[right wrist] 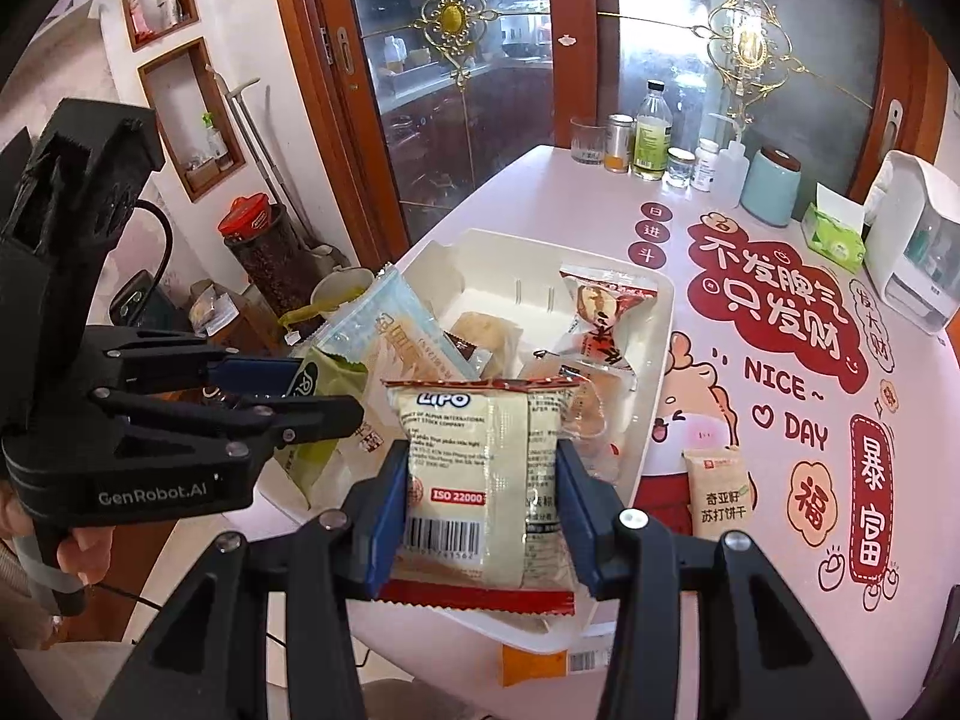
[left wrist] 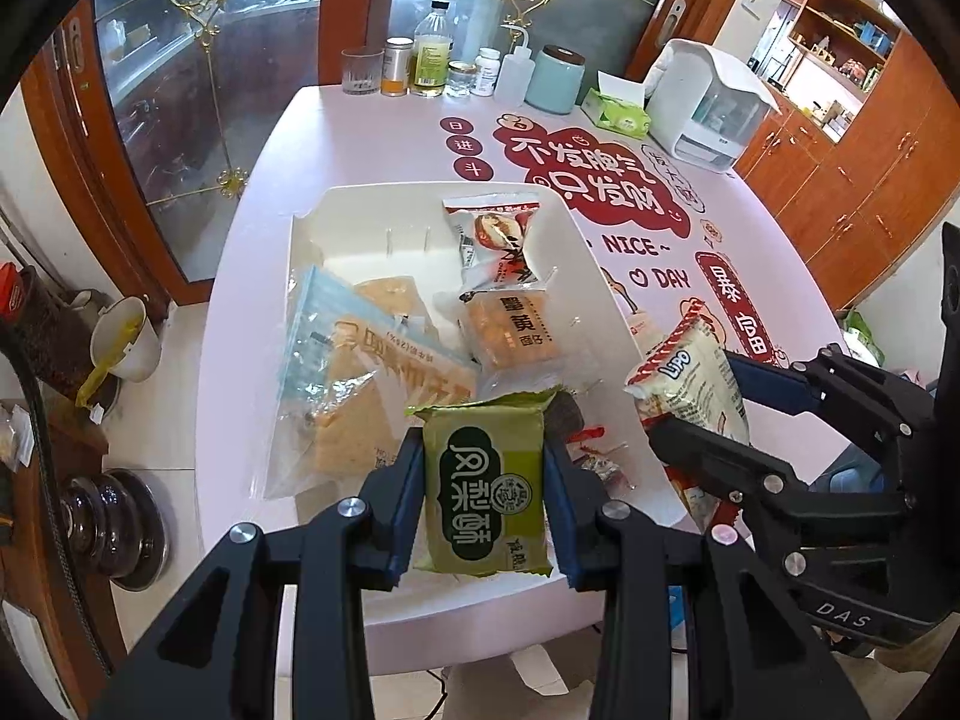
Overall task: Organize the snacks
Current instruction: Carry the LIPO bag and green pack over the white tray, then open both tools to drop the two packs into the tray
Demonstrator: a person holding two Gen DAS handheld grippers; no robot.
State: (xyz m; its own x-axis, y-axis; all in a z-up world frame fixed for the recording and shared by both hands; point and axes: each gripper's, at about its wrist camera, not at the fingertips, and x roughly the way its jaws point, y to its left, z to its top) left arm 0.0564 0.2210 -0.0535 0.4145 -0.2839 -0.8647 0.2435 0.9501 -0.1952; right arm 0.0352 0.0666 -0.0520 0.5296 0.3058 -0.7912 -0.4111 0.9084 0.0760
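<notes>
A white tray (left wrist: pixel 558 228) (right wrist: pixel 654 324) on the pink table holds several snack packets: a red-and-white one (left wrist: pixel 495 240) (right wrist: pixel 603 315), an orange biscuit pack (left wrist: pixel 516 330) and a large blue-edged cracker bag (left wrist: pixel 360 372) (right wrist: pixel 390 330). My left gripper (left wrist: pixel 483 480) (right wrist: pixel 312 387) is shut on a green pineapple-cake packet (left wrist: pixel 486 480) (right wrist: pixel 327 384) above the tray's near edge. My right gripper (right wrist: pixel 483 498) (left wrist: pixel 702 396) is shut on a cream Lipo packet with red ends (right wrist: pixel 480 480) (left wrist: pixel 690 378), also above the tray's near side.
A beige soda-cracker packet (right wrist: pixel 717 492) lies on the table right of the tray. Bottles, jars and a glass (left wrist: pixel 363 72) stand at the far edge, with a teal canister (left wrist: pixel 555 78), tissue box (left wrist: pixel 618 111) and white appliance (left wrist: pixel 708 102). An orange packet (right wrist: pixel 534 660) peeks from under the tray.
</notes>
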